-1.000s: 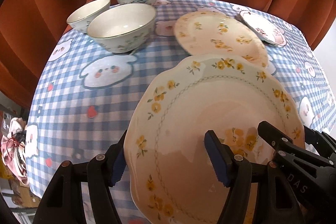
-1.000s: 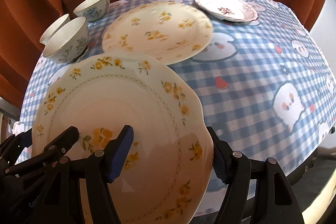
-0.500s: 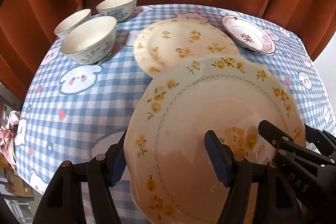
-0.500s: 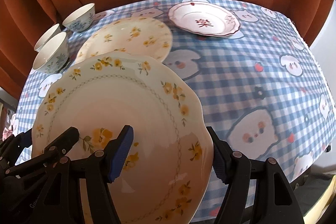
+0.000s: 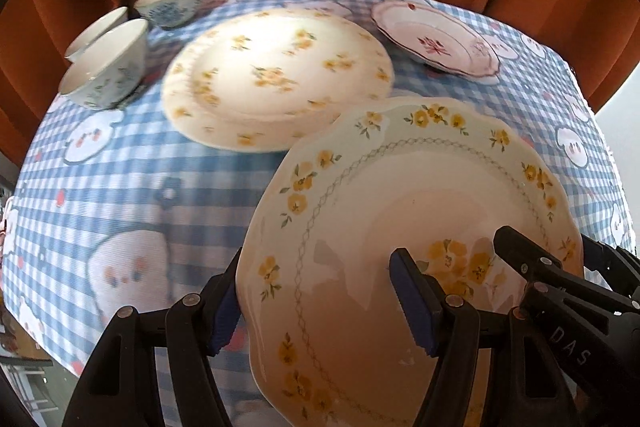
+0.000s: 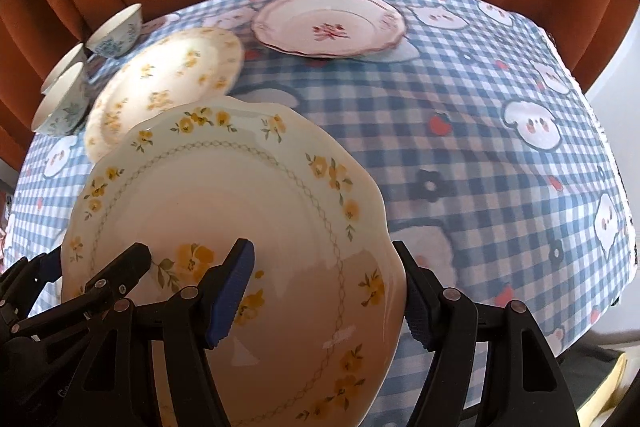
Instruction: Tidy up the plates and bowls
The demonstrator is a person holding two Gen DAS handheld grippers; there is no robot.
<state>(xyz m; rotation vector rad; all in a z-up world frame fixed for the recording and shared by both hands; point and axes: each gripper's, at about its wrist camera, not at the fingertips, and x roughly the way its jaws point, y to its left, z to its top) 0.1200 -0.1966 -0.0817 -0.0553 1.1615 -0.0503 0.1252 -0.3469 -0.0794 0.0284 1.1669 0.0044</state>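
1. Scalloped plate (image 5: 420,227), cream with yellow flowers on its rim: I hold it above the checked tablecloth (image 5: 120,187), its near rim tipped toward the cameras. It fills the 5 o'clock part of the left wrist view and the 7 o'clock part of the right wrist view (image 6: 224,227).
2. Left gripper (image 5: 320,303): my jaws pinch the plate's left edge, one blue pad on the face, the other behind the rim.
3. Right gripper (image 6: 328,291): my jaws pinch the plate's right edge the same way.
4. Second yellow-flowered plate (image 5: 276,75): lies flat on the cloth at 11 o'clock from the held plate, partly hidden by its far rim.
5. Red-patterned plate (image 6: 328,27): lies at 12 o'clock in the right wrist view, apart from the others.
6. Three bowls (image 5: 108,67): grouped at 10 o'clock, just beside the flat yellow plate.
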